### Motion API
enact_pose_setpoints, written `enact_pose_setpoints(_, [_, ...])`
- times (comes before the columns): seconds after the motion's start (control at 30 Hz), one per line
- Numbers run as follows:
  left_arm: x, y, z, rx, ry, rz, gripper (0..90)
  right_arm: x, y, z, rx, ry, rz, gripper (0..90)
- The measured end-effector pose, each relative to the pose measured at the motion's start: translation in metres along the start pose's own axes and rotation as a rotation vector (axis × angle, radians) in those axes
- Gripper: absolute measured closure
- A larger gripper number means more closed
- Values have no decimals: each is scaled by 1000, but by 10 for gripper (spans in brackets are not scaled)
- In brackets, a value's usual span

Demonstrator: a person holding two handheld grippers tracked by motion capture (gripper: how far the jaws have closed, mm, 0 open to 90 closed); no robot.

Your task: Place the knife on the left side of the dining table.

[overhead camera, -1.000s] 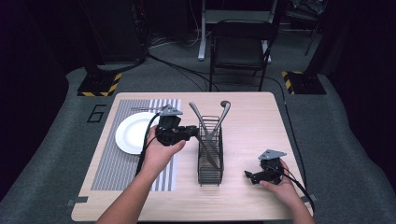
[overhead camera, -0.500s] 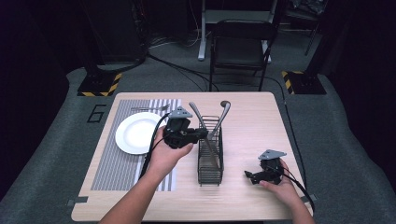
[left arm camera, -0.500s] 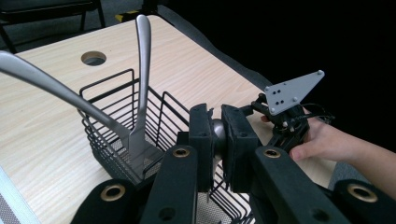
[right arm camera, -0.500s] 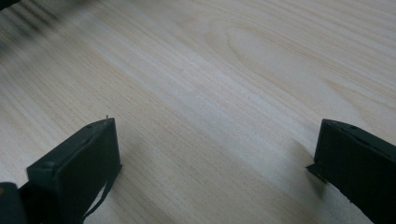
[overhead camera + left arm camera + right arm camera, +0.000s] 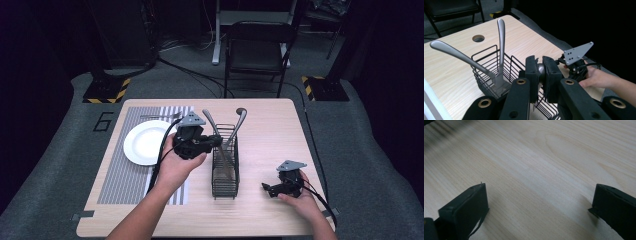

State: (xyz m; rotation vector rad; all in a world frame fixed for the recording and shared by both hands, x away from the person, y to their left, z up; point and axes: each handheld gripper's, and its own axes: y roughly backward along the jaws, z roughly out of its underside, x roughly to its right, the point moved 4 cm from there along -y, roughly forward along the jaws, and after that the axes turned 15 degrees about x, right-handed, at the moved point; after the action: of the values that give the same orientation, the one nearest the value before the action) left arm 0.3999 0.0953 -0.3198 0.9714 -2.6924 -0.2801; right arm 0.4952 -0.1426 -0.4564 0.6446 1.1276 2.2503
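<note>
The wooden worktop (image 5: 270,130) carries a striped mat with a white plate (image 5: 145,145) and a wire caddy (image 5: 225,165) holding two utensils upright. Above the caddy, the left gripper (image 5: 541,72) has its fingers clamped on a metal utensil handle (image 5: 540,69), likely lifting it out for the place setting. The right gripper (image 5: 539,202) rests aside, fingers apart.

The left forearm comes in from the lower edge of the high view and angles up toward the table's middle, the hand wrapped around the left gripper (image 5: 212,142), which is held raised and pointing to the right with its grey plate on top. Its jaws are clamped tight on the rounded end of a metal utensil handle (image 5: 540,70). The right hand (image 5: 300,200) rests low near the table's near right corner, holding the right gripper (image 5: 266,188) pointed left, its jaws spread wide apart over bare wood.
</note>
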Motion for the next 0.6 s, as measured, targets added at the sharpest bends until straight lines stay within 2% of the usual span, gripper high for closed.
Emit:
enact_pose_setpoints(0.3, [1,13,-11,41,12,-10,836,0,0,0,-1,-1,2,0])
enact_pose_setpoints(0.6, [-6,34,-26,111,51,-29,836,0,0,0,-1,-1,2,0])
